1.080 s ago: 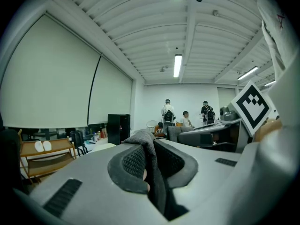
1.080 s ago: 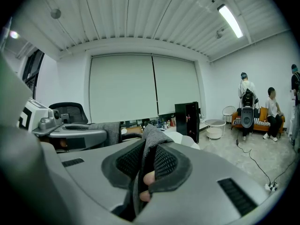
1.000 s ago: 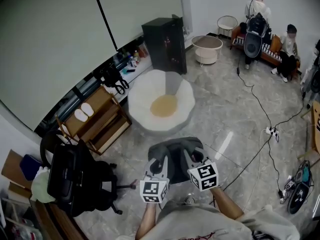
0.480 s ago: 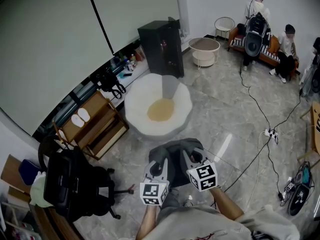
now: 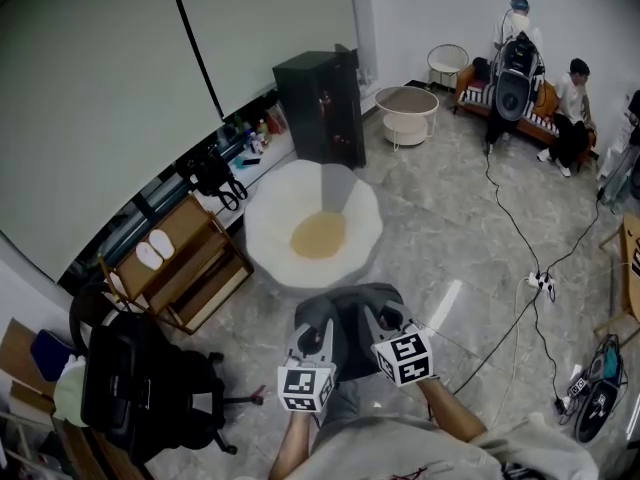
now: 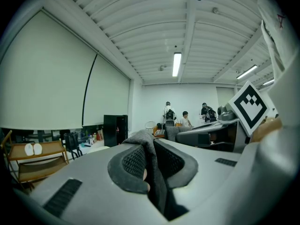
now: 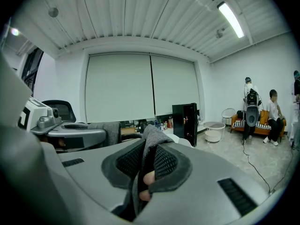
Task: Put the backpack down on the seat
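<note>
Jaws of the left gripper [image 5: 314,336] and right gripper [image 5: 384,320] are clamped on folds of the grey backpack [image 5: 347,306], which is hung lengthwise downward, just short of the white seat [image 5: 266,230].

Bare floor [image 5: 430,238] ahead to white seat [image 5: 268,208] — cabinet [image 5: 315,108] behind, rack [image 5: 185,258] left.

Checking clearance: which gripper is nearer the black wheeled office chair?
Left. The left gripper is right of the black office chair; the right gripper is farther right.
</note>
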Tool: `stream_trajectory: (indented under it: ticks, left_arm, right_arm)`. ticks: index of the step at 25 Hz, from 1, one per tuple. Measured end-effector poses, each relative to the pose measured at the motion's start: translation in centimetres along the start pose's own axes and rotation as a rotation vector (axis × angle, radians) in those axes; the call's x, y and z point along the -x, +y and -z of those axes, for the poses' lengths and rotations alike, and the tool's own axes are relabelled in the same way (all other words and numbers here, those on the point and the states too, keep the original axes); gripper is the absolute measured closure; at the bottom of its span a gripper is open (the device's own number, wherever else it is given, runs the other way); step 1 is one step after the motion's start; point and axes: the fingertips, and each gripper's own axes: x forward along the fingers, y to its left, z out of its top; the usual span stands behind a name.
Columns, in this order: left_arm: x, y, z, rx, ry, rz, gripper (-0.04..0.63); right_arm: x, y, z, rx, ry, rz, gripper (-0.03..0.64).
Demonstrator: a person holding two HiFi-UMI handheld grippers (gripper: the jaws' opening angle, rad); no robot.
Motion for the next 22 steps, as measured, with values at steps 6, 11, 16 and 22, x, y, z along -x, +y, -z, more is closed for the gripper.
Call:
stream_trajectory:
  ticks: [6, 11, 16, 22]
  left_arm:
    - [-4.2, 2.8, -0.7, -0.003, -0.007, 0.012, 0.540]
    - [-7.7, 5.0, -1.7, 0.002, -0.006, 0.022, 0.540]
    - [-10.3, 8.0, -2.1, 0.008, 0.003, 0.028, 0.540]
    - [-13.6, 12.1, -2.5, 0.015, 0.010, 0.039, 0.540]
  right_arm:
    - [-4.2, -2.0, -1.3, 0.007, -0.003, 0.012, 0.561]
    - [-7.7, -3.9, -2.8, 0.004, -0.002, 0.019, 0.563]
    - [-11.6, -4.9, -4.0, 0.000, 0.005, 0.026, 0.561]
    - [-16.8, -5.6, -5.2, -0.005, 0.015, 0.035, 0.563]
